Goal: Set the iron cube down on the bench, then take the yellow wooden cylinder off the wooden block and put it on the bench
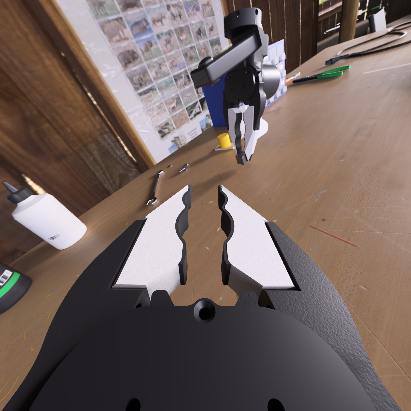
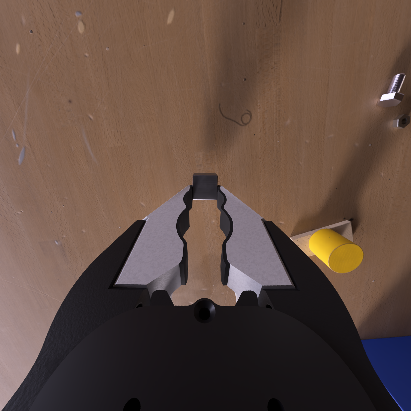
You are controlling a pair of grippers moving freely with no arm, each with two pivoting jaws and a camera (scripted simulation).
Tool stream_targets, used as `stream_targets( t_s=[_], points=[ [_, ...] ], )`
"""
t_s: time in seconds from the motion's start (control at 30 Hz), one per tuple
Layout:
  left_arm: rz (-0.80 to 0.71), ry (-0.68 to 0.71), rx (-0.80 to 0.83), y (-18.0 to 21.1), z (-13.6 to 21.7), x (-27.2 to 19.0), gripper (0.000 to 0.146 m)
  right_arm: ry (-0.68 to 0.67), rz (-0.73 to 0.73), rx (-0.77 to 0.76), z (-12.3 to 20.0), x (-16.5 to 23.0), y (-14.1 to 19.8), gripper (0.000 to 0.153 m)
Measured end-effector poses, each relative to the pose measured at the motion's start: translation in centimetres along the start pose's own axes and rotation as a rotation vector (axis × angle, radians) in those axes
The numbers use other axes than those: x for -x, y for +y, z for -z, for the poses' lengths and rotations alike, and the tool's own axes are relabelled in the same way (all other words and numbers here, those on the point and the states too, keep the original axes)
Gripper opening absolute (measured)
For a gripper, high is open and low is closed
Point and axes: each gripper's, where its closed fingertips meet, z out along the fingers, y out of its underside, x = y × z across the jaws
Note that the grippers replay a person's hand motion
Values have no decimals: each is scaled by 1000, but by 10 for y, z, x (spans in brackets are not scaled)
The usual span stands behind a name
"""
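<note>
Cube [image 2: 204,186] sits clamped between the tips of our right hand-held gripper [image 2: 204,192], and we judge the first step is in hand: setting it down on the desk [image 2: 111,111].

From the left wrist view, our left hand-held gripper [image 1: 204,189] hangs low over the desk with its fingers apart and nothing between them. Beyond it the right hand-held gripper [image 1: 243,159] points down above the desk, the dark cube at its tips. Just behind that gripper we count one yellow cylinder [image 1: 223,140] upright on one block [image 1: 224,148]. Nearer than the block lie one spanner [image 1: 155,186], one bolt [image 1: 184,167] and one nut [image 1: 170,165]. Left of the spanner stands one white bottle [image 1: 47,220]. Behind the block is one blue box [image 1: 214,106].

From the right wrist view, looking down, the cube is off the desk, with its shadow beyond it. Right of the cube we see the cylinder [image 2: 335,250] on the block [image 2: 300,241], well apart from the fingers. Beyond the block lie the bolt [image 2: 392,93] and nut [image 2: 401,121].

The next move, we judge, calls for lowering straight down until the cube rests flat, then parting the fingers; only then does the cylinder come into play.
</note>
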Motion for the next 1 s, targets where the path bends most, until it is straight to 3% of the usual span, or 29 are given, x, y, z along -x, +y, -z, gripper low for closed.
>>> stream_targets(
  t_s=[0.17, 0.3, 0.4, 0.5, 0.6, 0.7, 0.83, 1.0],
  points=[
    [12, -64, -30, -8, 25, 19, 23, 46, -49, 10, 12, -1, 0, 21],
    [22, -91, -13, 3, 59, 26, 23, 199, -75, -22, 62, 5, -3, 21],
    [40, -100, -8, 12, 84, 28, 23, 268, -40, -189, 109, 39, -35, 21],
    [48, -113, -6, 17, 102, 30, 23, 197, 76, -384, 125, 102, -98, 21],
    [18, -143, 6, 16, 113, 33, 23, 78, 169, -396, 90, 164, -163, 21],
    [-31, -165, 29, 18, 123, 33, 23, -5, 246, -258, 30, 209, -202, 21],
    [-67, -194, 86, 32, 135, 32, 24, -92, 294, -132, -26, 244, -223, 21],
    [-48, -215, 115, 43, 149, 35, 23, -114, 304, -55, -57, 258, -227, 21]
  ],
)
